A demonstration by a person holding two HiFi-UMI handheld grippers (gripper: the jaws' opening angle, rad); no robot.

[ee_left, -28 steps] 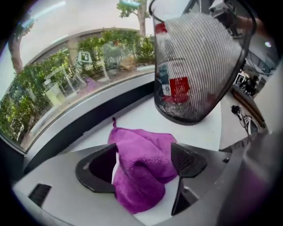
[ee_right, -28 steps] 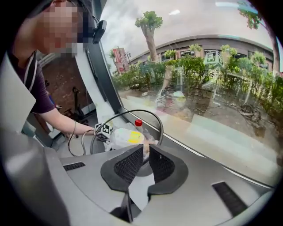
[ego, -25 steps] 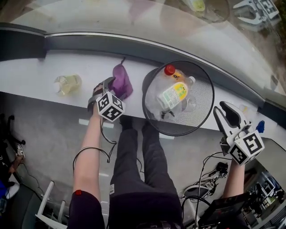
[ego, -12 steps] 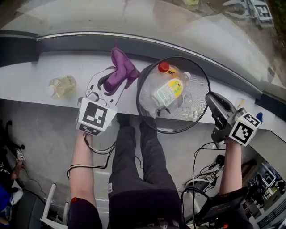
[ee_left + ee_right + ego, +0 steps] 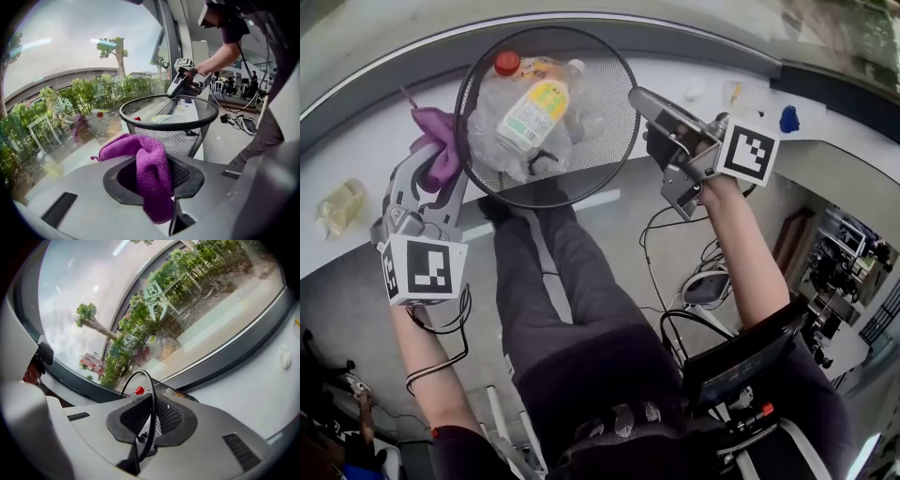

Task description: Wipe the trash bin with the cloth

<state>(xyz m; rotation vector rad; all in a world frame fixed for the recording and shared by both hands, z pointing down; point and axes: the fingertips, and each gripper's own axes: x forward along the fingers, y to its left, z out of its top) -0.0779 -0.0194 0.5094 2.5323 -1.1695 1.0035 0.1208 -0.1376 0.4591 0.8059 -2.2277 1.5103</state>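
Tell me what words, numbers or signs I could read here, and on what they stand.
Bottle label in the trash bin: printed, but too blurred to read.
Left cube and right cube: black-and-white square patterns, no words.
No other text is legible.

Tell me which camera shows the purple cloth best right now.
Left gripper view: the purple cloth fills its middle, pinched by the left gripper, whose jaws have just been closing on it, in front of the trash bin. Head view shows only a bunch beside the bin's rim. Right gripper view shows none.
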